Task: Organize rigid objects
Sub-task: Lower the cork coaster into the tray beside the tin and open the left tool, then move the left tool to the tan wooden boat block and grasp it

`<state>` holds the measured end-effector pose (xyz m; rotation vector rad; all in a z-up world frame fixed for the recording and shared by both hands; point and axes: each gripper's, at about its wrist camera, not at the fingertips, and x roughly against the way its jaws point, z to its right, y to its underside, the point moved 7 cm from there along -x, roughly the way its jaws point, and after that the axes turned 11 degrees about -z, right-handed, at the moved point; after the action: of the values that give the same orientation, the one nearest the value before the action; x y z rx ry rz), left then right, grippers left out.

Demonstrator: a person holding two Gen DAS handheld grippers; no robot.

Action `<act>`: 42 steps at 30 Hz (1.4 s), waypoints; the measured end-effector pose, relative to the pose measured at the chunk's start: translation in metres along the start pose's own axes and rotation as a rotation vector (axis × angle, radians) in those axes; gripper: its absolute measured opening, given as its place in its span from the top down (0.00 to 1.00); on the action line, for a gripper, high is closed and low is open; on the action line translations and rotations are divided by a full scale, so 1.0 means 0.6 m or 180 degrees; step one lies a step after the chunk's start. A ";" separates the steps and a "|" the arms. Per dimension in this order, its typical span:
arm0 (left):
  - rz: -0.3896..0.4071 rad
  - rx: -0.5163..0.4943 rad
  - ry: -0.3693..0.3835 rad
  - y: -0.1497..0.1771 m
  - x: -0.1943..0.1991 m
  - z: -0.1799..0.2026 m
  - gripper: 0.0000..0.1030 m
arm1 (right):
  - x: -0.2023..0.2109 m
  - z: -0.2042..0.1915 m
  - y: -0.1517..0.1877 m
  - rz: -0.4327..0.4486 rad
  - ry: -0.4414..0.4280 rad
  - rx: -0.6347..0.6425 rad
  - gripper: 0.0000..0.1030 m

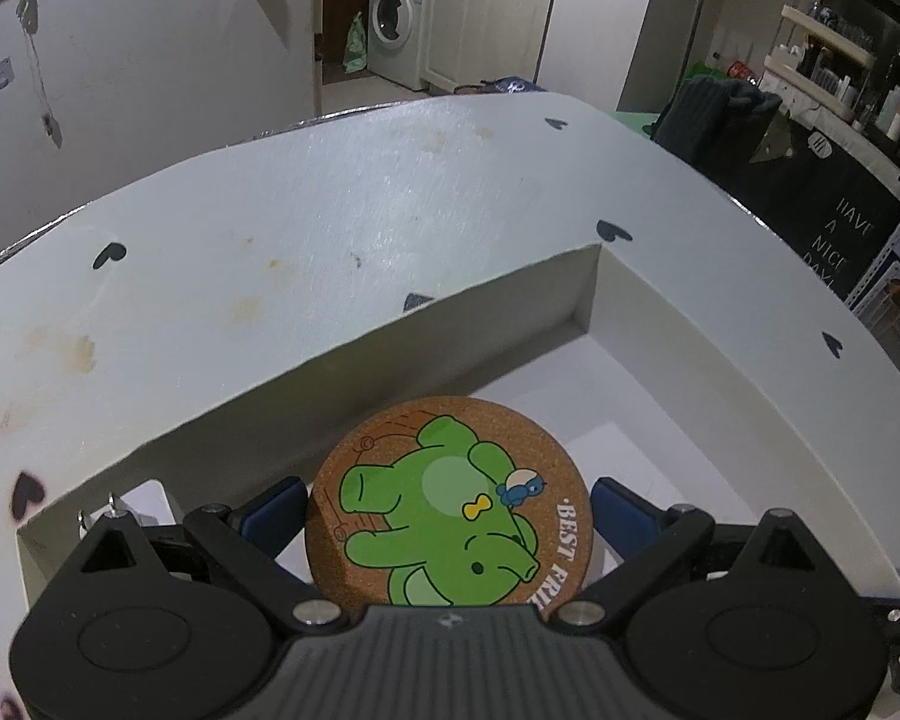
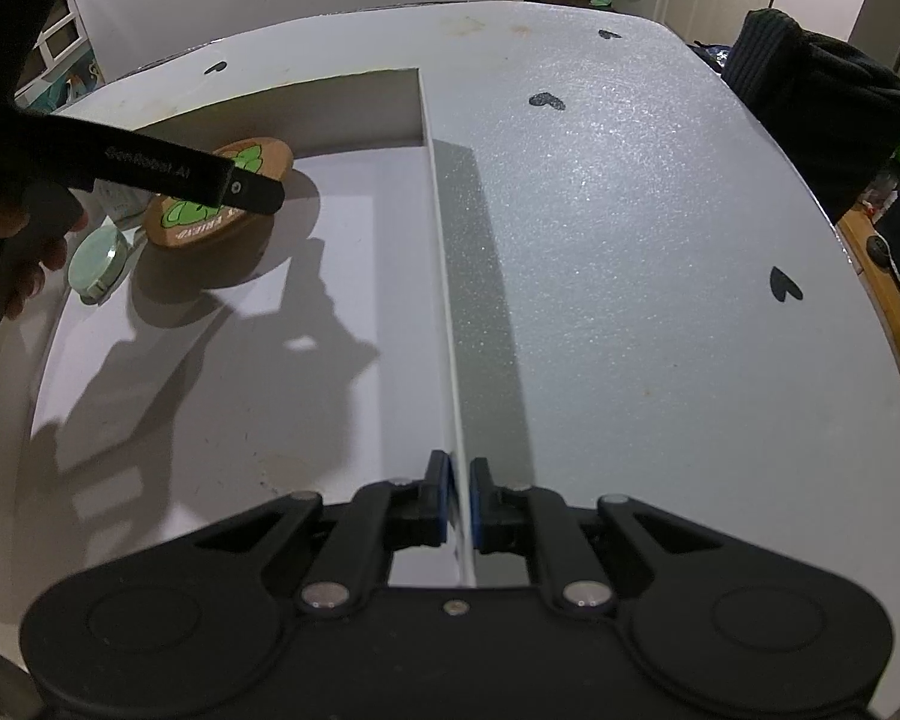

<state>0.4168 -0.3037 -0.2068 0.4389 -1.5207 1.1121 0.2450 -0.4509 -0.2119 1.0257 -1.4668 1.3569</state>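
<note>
Your left hand-held gripper [image 1: 450, 516] clamps the round cork coaster with the green cartoon print [image 1: 450, 504] by its edges, tilted just above the floor of the shallow white cardboard box [image 2: 306, 330], while your right hand-held gripper [image 2: 461, 504] pinches the box's near wall.

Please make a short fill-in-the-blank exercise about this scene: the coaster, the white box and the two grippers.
1. The left gripper holds a round cork coaster printed with a ____ cartoon animal.
2. The right gripper is shut on the thin side ____ of the white box.
3. The coaster is held over the ____ of the box.
4. The table cover is dotted with dark ____ shapes.

Missing words: green; wall; inside; heart
</note>
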 end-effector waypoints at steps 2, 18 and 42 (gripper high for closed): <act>-0.0019 0.0011 -0.0005 0.003 -0.002 0.000 0.03 | 0.000 0.000 0.000 -0.0002 0.0003 0.0002 0.92; 0.0112 0.0005 0.0091 0.015 0.042 0.013 0.00 | 0.000 -0.001 0.000 -0.0013 0.0022 0.0020 0.91; 0.0568 0.0284 0.0164 0.146 0.204 -0.004 0.00 | 0.003 -0.004 0.002 0.0038 0.0054 0.0048 0.91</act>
<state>0.3149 -0.2233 -0.1305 0.3371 -1.4910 1.3245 0.2436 -0.4485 -0.2105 1.0142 -1.4542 1.3838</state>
